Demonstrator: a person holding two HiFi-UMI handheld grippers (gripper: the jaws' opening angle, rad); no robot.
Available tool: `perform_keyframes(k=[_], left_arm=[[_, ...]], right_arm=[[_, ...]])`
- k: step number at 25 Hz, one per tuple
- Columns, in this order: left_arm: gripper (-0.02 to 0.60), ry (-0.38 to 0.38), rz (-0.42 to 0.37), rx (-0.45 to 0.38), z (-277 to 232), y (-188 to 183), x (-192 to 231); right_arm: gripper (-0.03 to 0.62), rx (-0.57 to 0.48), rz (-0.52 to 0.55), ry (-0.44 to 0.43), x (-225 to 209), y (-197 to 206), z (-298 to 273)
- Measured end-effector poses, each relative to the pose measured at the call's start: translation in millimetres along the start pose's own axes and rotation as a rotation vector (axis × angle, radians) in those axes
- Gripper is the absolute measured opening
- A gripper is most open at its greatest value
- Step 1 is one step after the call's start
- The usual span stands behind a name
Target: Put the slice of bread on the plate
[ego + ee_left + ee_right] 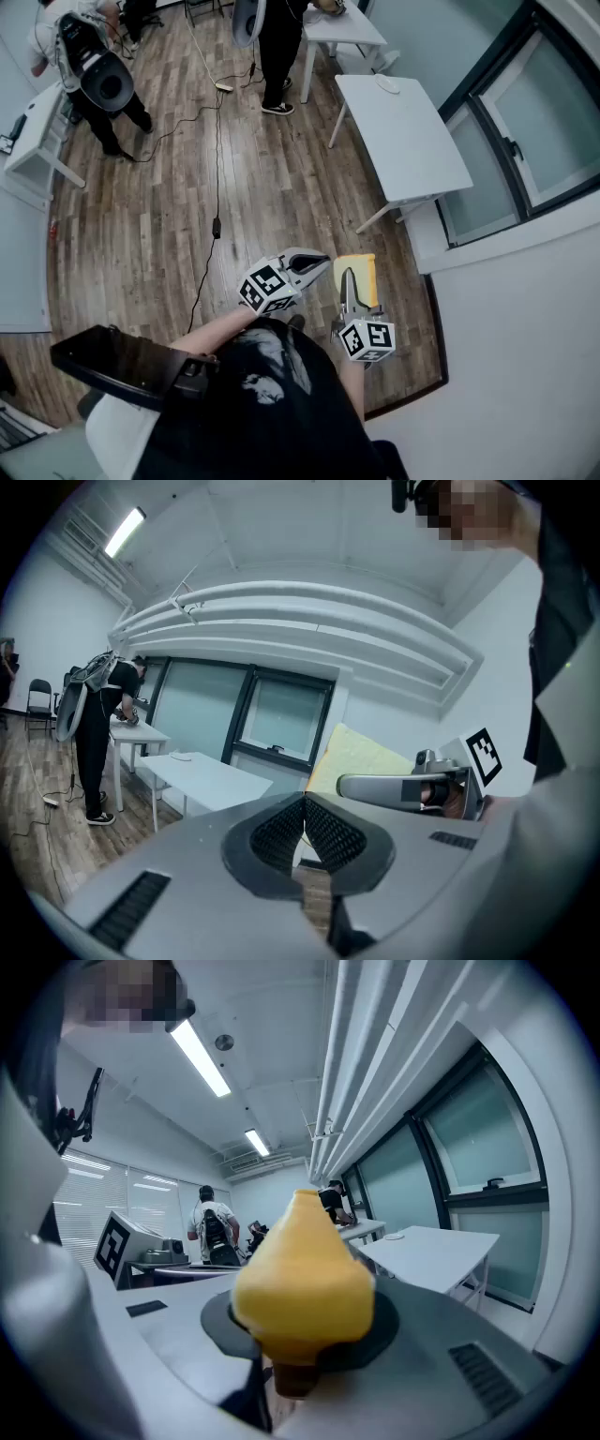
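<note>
Yellow and spongy, the slice of bread [302, 1279] sat pinched on edge between the jaws of the right gripper [349, 283]. Its long side ran out past the tips toward the white table [412, 150]. On that table's far end lay a small pale disc [387, 84], probably the plate, well apart from the bread and ahead of it. The left gripper [305, 829] hung just beside the right one, on the side farther from the table, its jaws pressed together on nothing. By my reading the carry fell to the right hand, with bare floor to cross before the table.
</note>
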State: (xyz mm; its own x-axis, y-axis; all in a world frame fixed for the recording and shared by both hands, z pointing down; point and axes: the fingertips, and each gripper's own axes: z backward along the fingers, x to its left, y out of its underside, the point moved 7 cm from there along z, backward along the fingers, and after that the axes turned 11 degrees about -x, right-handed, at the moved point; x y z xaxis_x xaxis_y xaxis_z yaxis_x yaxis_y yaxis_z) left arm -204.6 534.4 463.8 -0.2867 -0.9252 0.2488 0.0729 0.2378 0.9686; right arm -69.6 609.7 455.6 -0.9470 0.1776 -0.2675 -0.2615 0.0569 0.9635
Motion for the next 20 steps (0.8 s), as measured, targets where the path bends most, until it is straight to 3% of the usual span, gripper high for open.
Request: perform_keyframes(k=[14, 20], left_arm=[[0.005, -0.016, 0.002, -0.002, 6.6, 2.4, 9.8], [0.005, -0.03, 0.016, -0.005, 20.8, 2.2, 23.2]], right_arm=[[0.095, 0.013, -0.01, -0.013, 3.3, 7.8, -8.1], [0.095, 0.016, -0.121, -0.054, 11.8, 19.0, -27.7]])
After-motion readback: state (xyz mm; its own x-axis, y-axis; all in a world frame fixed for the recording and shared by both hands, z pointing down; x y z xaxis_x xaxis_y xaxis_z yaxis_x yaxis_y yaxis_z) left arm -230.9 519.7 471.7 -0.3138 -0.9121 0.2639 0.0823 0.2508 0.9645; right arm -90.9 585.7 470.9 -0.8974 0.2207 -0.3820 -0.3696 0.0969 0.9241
